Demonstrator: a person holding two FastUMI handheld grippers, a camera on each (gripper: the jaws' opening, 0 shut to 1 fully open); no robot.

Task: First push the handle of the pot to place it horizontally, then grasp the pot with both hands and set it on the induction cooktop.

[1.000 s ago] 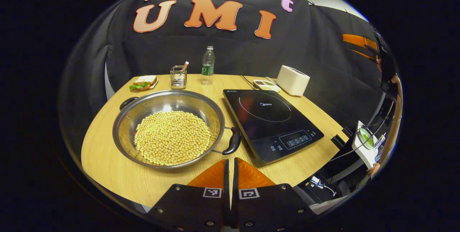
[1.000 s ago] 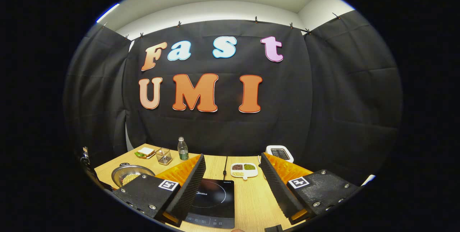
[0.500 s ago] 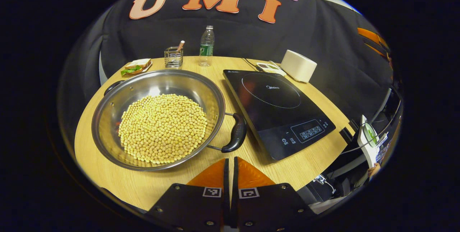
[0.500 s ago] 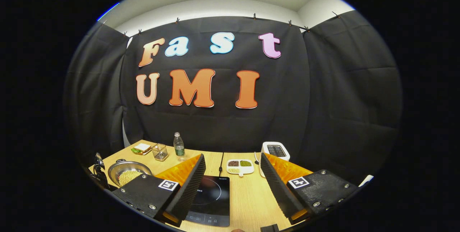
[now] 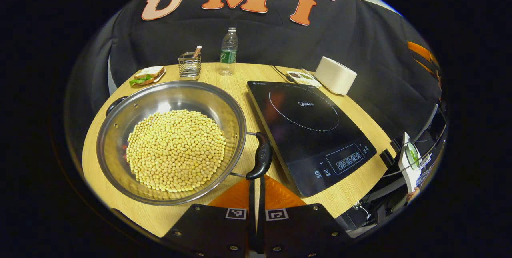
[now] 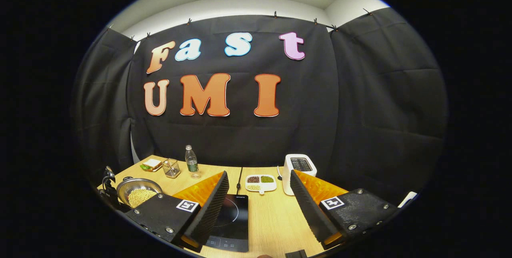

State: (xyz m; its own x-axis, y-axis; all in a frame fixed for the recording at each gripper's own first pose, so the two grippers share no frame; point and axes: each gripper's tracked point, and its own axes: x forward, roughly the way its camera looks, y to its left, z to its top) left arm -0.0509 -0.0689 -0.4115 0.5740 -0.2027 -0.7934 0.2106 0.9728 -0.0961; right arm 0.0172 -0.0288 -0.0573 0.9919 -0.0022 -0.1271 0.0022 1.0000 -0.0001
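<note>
I am on the first step: nudging the pot's near handle (image 5: 261, 155) so it lies level. My left tongs (image 5: 256, 188) are pressed together with nothing between them, and their tips sit right at the lower end of that black handle, touching it or nearly so; I cannot tell which. The pot (image 5: 170, 140), a wide steel one heaped with yellow beans (image 5: 175, 149), stands on the desk (image 5: 352, 114) just beside the cooktop (image 5: 310, 130), its far handle (image 5: 115, 104) pointing away at the back left. The near handle looks tilted up on its wire loops, so I judge the next move to be a short, gentle push from the closed tips until it swings down flat, without shoving the whole pot sideways into the cooktop's edge or spilling beans. My left hand holds its tongs low over the desk's near edge, aimed forward and slightly down. My right tongs (image 6: 258, 198) are spread wide and hold nothing; they hang higher and well back, pointed level at the wall, with the cooktop between their fingers (image 6: 210, 206), waiting for the two-handed lift.
</note>
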